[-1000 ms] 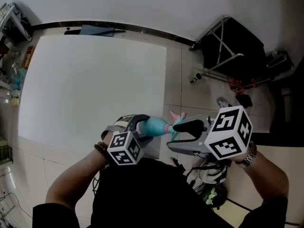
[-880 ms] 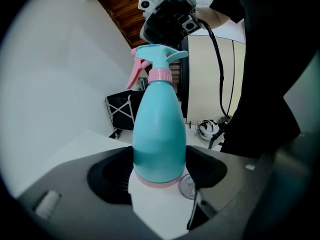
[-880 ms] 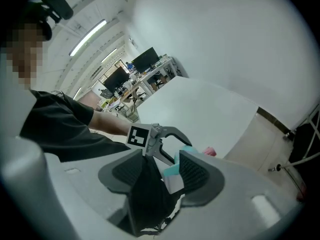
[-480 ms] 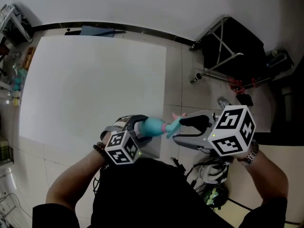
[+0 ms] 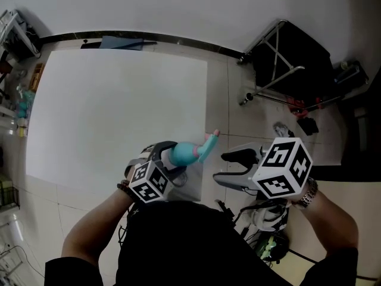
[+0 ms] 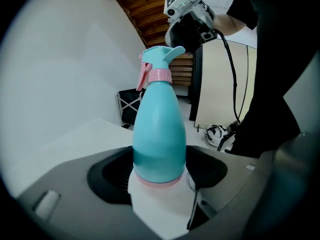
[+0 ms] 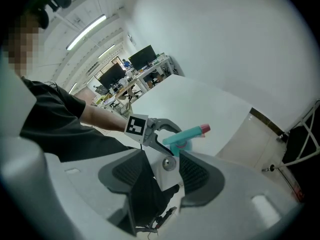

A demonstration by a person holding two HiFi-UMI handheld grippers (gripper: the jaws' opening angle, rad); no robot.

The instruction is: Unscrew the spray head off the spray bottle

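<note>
Spray bottle (image 6: 159, 134): teal plastic with an egg-shaped body, widest low down and tapering to a narrow neck. The surface is smooth and one colour all over, with a pink band round the base.

Spray head (image 6: 161, 56): teal. In the left gripper view its short nozzle points right and the pink trigger (image 6: 143, 77) hangs on the opposite side. The ribbed pink collar (image 6: 159, 76) sits on the neck, so the head is on the bottle.

Location: held in the air by the left gripper (image 5: 169, 155), over the near right corner of the white desk (image 5: 107, 100). In the head view the bottle is tilted, with its head end toward the upper right, away from the person.

Jaws, left gripper: closed on the bottle's lower body, with one dark ribbed pad on each side, set fairly wide by the body's girth.

Jaws, right gripper (image 5: 221, 169): spread wide with nothing between them. In the head view this gripper is near the spray head but apart from it, to its right and over the tiled floor (image 5: 229, 100).

Markings: black-and-white square patterns on the left cube (image 5: 150, 182) and the right cube (image 5: 277, 168). They are patterns only, not letters.
</note>
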